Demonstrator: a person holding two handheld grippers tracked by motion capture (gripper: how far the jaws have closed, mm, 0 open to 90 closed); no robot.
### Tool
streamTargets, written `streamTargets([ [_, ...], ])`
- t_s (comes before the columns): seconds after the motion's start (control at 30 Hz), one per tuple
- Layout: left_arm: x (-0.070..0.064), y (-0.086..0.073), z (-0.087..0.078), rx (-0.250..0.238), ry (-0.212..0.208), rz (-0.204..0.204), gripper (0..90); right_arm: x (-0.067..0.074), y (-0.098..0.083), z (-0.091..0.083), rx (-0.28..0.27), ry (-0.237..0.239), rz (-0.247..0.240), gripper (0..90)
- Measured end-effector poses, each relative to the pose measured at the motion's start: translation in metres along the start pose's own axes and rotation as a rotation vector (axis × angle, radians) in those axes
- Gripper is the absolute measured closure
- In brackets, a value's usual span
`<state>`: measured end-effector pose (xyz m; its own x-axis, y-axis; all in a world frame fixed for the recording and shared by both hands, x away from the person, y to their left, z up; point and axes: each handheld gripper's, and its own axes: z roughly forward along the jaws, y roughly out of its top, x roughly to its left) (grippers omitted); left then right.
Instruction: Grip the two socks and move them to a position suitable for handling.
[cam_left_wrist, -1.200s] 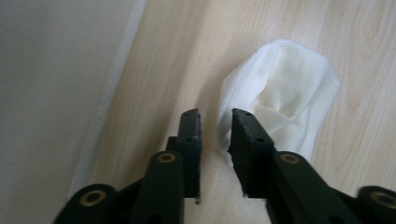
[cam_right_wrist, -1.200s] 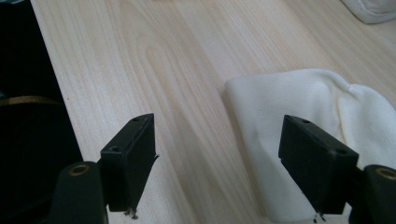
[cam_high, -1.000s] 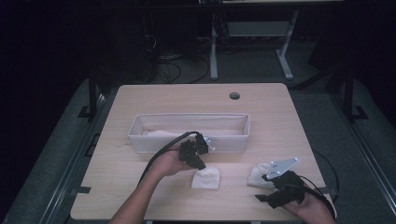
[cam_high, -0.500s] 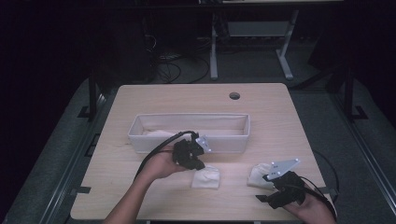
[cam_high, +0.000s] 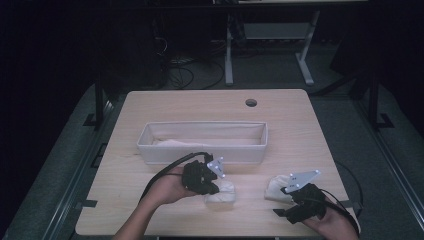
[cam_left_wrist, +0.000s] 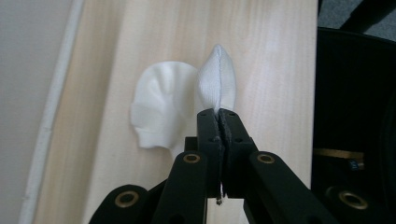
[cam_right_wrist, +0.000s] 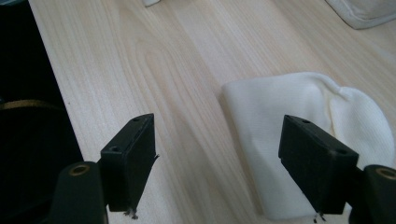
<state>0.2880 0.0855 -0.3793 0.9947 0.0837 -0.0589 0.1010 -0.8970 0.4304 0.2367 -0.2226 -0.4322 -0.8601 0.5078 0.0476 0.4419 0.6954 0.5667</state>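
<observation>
1. Left gripper (cam_high: 212, 184) sits near the front middle of the table (cam_high: 150, 115). Its fingers (cam_left_wrist: 208, 135) are pressed together on a fold of a white cloth (cam_left_wrist: 215, 84); in the high view that same cloth (cam_high: 222, 192) lies just in front of the gripper.
2. Look of the pinched cloth: white, fine knit weave, soft and thick. In the left gripper view the gripped part stands up from the fingers as a narrow pointed lobe with a rounded tip.
3. Axis: in that view the lobe's long axis runs straight on from the fingers, tip pointing away from the gripper. The rest of the cloth bunches in rounded creases to the left of the lobe and rests on the wood.
4. Whether the bunched part is lifted or lying flat, I cannot tell.
5. Right gripper (cam_high: 292, 197) is at the front right of the table, fingers (cam_right_wrist: 133, 154) spread wide, nothing between them.
6. A second white cloth (cam_right_wrist: 299, 121) lies flat on the table under the right-hand finger in the right gripper view; in the high view (cam_high: 277, 187) it sits just beside that gripper, on the bin side.
7. This second cloth is cream-white, folded, one straight edge and one rounded end; its long axis runs roughly along the fingers in the right gripper view.
8. A long white fabric bin (cam_high: 200, 150) stands crosswise behind both cloths, pale cloth inside at its left end.
9. The two cloths lie well apart.
</observation>
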Motion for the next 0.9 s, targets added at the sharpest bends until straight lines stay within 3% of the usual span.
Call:
streamTargets([
  [0.57, -0.027, -0.012, 0.011, -0.007, -0.09, 0.017, 80.0, 0.003, 0.001, 0.004, 0.018, 0.005, -0.012, 27.0],
  [0.7, -0.028, -0.015, 0.012, -0.015, -0.119, 0.012, 78.3, 0.003, 0.002, 0.003, 0.015, 0.004, -0.012, 27.0],
  [0.9, -0.028, -0.016, 0.013, -0.04, -0.127, 0.001, 77.5, 0.003, 0.0, 0.006, 0.025, 0.006, -0.013, 27.0],
])
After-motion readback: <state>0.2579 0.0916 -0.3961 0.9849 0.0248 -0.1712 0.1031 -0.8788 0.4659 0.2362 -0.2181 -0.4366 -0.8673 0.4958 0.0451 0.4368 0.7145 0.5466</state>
